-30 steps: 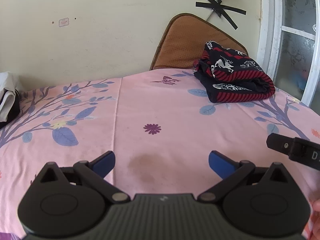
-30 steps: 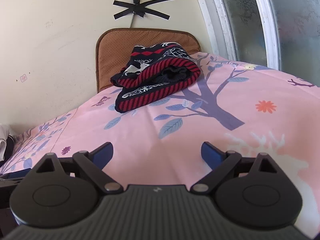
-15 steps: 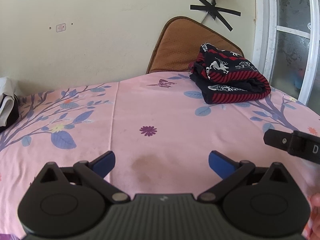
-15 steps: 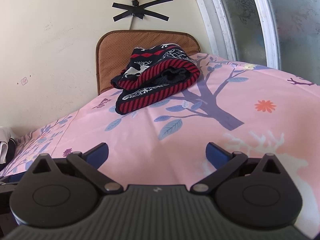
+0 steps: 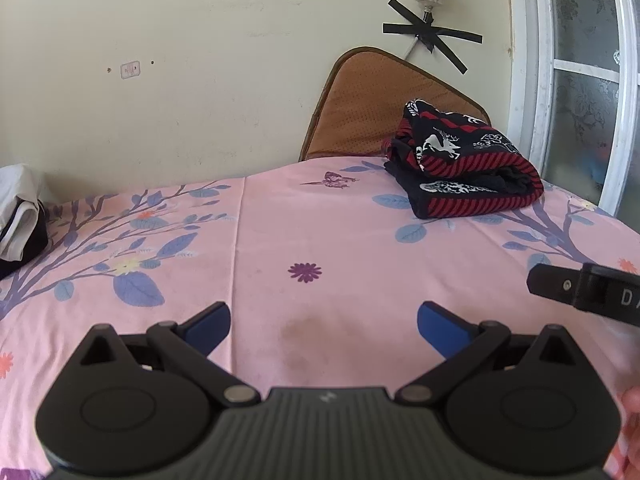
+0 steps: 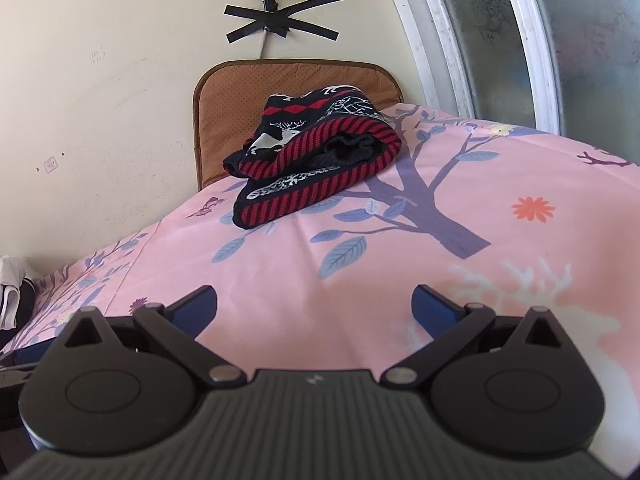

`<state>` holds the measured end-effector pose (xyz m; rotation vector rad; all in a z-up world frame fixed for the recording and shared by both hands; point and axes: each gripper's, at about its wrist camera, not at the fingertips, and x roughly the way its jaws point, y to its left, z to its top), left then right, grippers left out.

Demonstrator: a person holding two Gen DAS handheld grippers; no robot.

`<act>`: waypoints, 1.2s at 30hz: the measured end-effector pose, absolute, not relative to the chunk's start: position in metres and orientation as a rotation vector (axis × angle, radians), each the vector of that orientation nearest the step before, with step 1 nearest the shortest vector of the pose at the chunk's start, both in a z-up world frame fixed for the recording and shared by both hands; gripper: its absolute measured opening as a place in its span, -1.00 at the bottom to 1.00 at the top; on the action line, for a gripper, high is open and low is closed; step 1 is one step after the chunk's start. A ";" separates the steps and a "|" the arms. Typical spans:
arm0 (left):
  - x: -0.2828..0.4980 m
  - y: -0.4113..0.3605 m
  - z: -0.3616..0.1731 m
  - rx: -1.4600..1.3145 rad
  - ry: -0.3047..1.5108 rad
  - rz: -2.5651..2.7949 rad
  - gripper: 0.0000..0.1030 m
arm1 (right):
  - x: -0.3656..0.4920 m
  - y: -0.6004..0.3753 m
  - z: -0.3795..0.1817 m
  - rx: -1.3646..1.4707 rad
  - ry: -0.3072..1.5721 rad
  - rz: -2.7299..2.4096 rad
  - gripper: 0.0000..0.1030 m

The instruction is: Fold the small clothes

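A dark knitted garment (image 5: pixel 460 168) with red stripes and white reindeer figures is seen lying folded into a thick bundle on the bed (image 5: pixel 360 248), near the far edge and toward the far right corner. It rests against a brown cushion (image 5: pixel 360 108) that is propped between the bed and the wall, so the bundle is judged to have been set aside out of the working area, its fold apparently complete. In the right wrist view the same garment (image 6: pixel 316 160) is shown with its striped hem turned toward the camera and the folded layers visible inside the roll.

The left claw (image 5: pixel 324 320) is held spread, with nothing between its blue fingers (image 5: pixel 208 326); it hangs low over the near part of the pink floral sheet, above a faint brownish stain (image 5: pixel 304 328). The right claw (image 6: pixel 314 304) is likewise spread and empty, held over bare sheet near the right side of the bed, well apart from the garment. Both appear to be kept open and low in readiness for a next piece.

At the left edge of the bed a pile of white and black cloth (image 5: pixel 18 216) is partly visible; what it consists of cannot be told. No containers are seen in either view.
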<state>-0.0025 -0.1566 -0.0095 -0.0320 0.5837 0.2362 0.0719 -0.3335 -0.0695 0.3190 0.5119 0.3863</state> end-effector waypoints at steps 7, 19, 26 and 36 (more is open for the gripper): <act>-0.001 -0.159 -0.011 -0.011 0.593 0.270 1.00 | 0.073 -0.334 -0.070 0.324 0.514 0.399 1.00; 0.000 -0.153 -0.014 -0.035 0.618 0.306 1.00 | 0.074 -0.335 -0.070 0.332 0.513 0.411 1.00; -0.003 -0.154 -0.013 -0.028 0.601 0.301 1.00 | 0.074 -0.335 -0.070 0.332 0.514 0.412 1.00; -0.005 -0.155 -0.012 -0.020 0.590 0.299 1.00 | 0.074 -0.335 -0.070 0.335 0.513 0.415 1.00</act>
